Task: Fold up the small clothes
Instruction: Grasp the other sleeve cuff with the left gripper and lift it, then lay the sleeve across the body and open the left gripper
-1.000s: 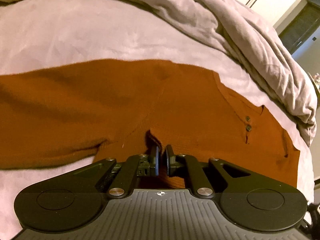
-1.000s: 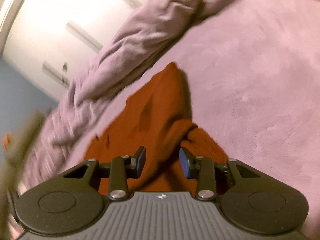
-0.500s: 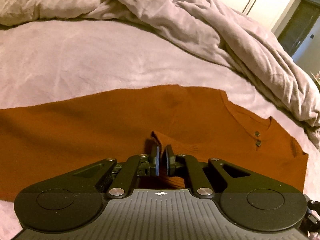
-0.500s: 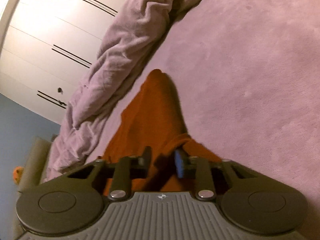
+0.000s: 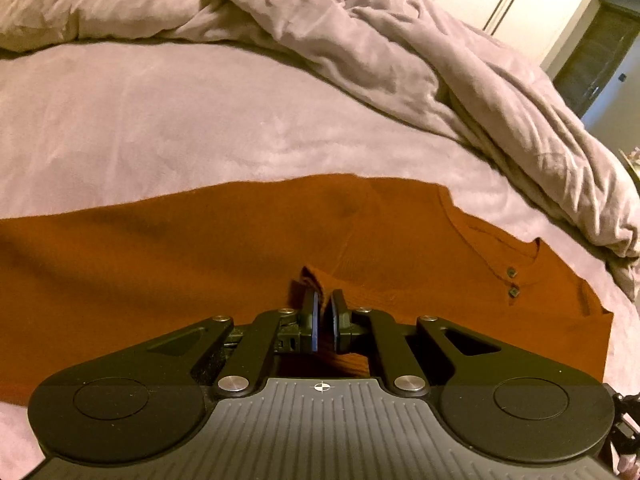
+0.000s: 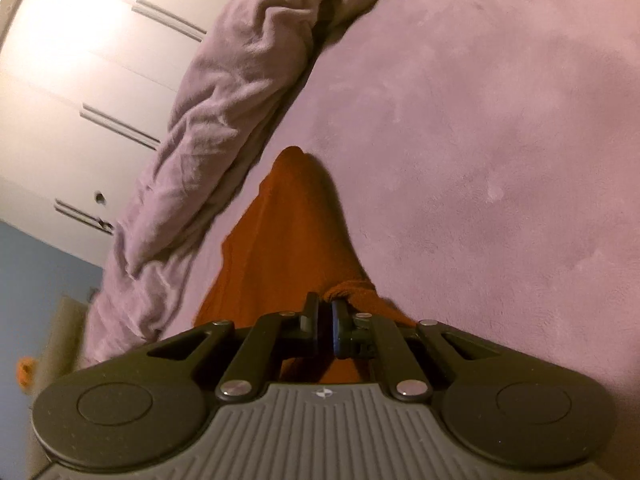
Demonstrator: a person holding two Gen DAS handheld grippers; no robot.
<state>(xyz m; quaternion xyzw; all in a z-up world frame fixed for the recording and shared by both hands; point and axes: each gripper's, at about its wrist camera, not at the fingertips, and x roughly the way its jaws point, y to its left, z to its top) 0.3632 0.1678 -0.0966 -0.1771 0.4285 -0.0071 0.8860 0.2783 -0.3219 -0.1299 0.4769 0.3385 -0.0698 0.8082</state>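
Both claws: pinching cloth — the right claw (image 6: 324,316), spread a second ago, is now pressed onto a bunched edge.
Left claw (image 5: 323,312): pinching a raised fold, as before.
Sweater (image 5: 200,256): rust-orange, now flatter on the bed (image 5: 160,120).
Meaning: two-handed fold looks ready.
Duvet (image 5: 360,40): heaped beyond.

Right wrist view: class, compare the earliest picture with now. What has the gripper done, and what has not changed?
The right gripper has closed from open onto a fold of the rust sweater. The left gripper stays clamped on the sweater, which now lies flatter on the bed.
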